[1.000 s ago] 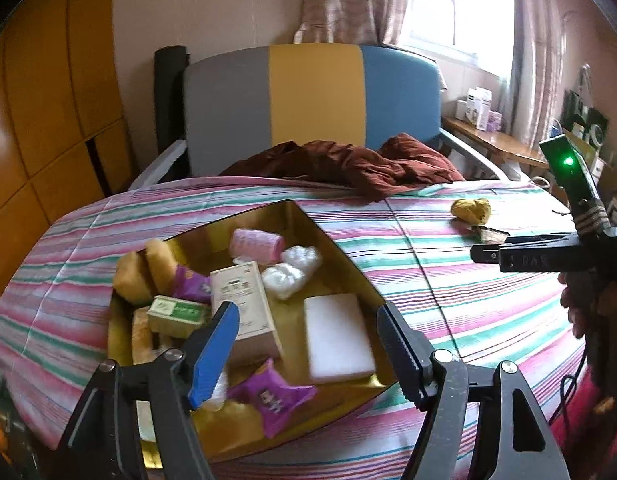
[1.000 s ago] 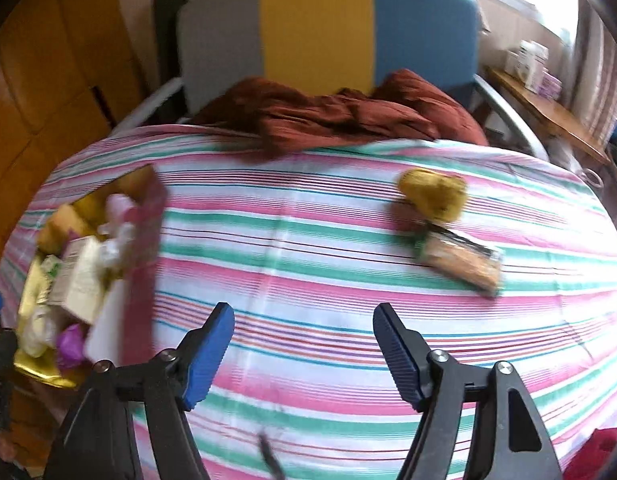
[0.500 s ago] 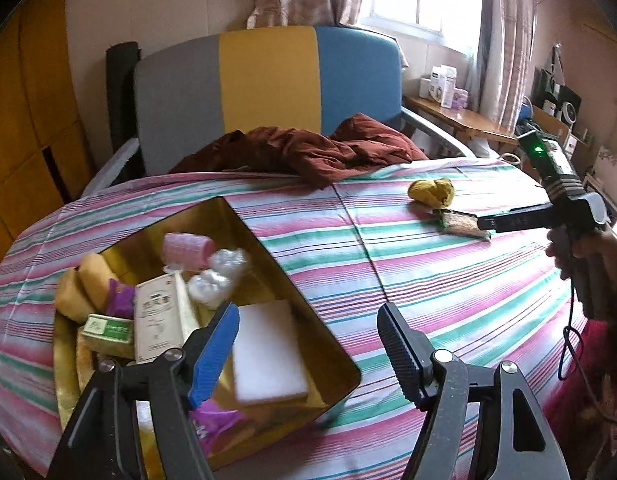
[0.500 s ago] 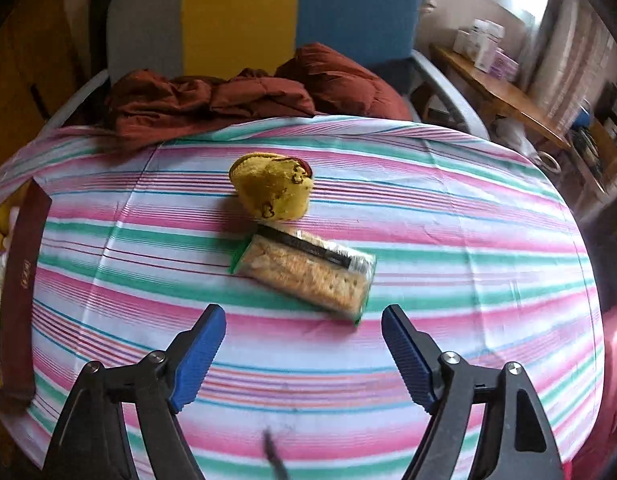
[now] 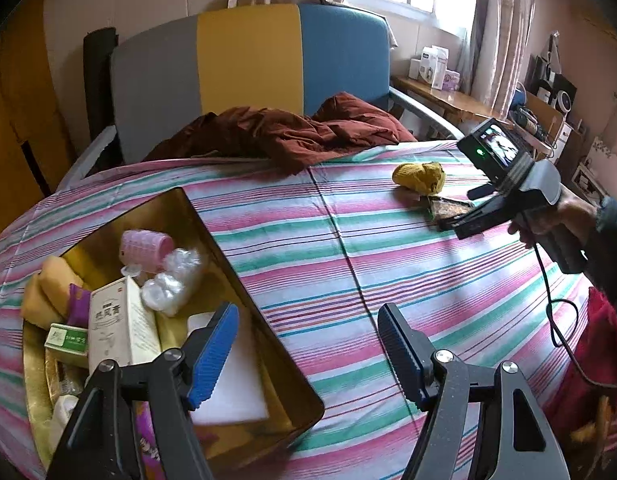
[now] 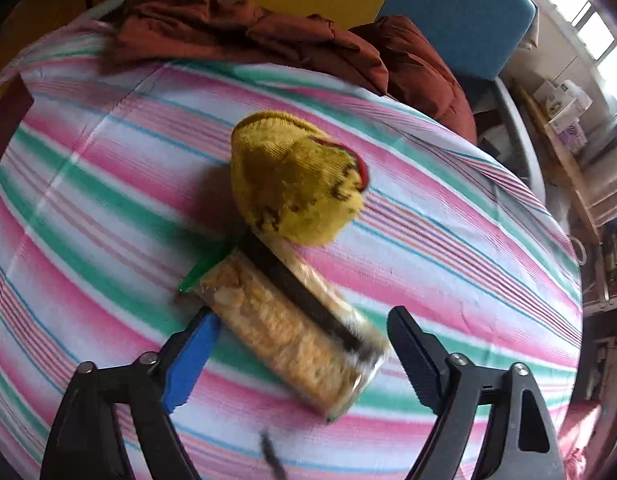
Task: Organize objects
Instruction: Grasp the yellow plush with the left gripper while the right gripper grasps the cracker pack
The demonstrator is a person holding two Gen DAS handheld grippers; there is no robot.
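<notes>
My right claw [image 6: 296, 354] is spread wide and empty, its blue-padded fingers straddling the near end of the clear-wrapped rectangular packet of golden crackers [image 6: 292, 328], which lies flat and slantwise on the pink, green and white striped cloth of the surface [image 6: 88, 216]. The left finger sits just beside the packet's long edge; the right finger stands a little apart from the other side. I cannot tell whether either pad is touching the wrapper yet. Just beyond the packet, touching its far end, sits the rolled-up mustard-yellow knitted sock [image 6: 296, 180] with a red trim.

My left claw [image 5: 308, 356] is likewise open and holds nothing, hanging over the near right corner of the shallow gold-coloured metal tin [image 5: 244, 292]. The tin already holds a flat white sponge block [image 5: 228, 384], a white upright carton [image 5: 116, 328], a pink ribbed roller [image 5: 146, 248] and other small bits. From this view my right claw [image 5: 452, 224] shows well across the surface at the crackers.

I judge the step in hand to be the pickup of the crackers, with the sock after. The next move calls for lowering a touch, squaring the fingers across the packet's narrow width, and closing gently so the crackers do not break, then carrying it over to the tin.

Farthest off, a rumpled rust-brown garment [image 6: 248, 36] lies at the back edge against the grey, yellow and blue chair [image 5: 248, 64].
</notes>
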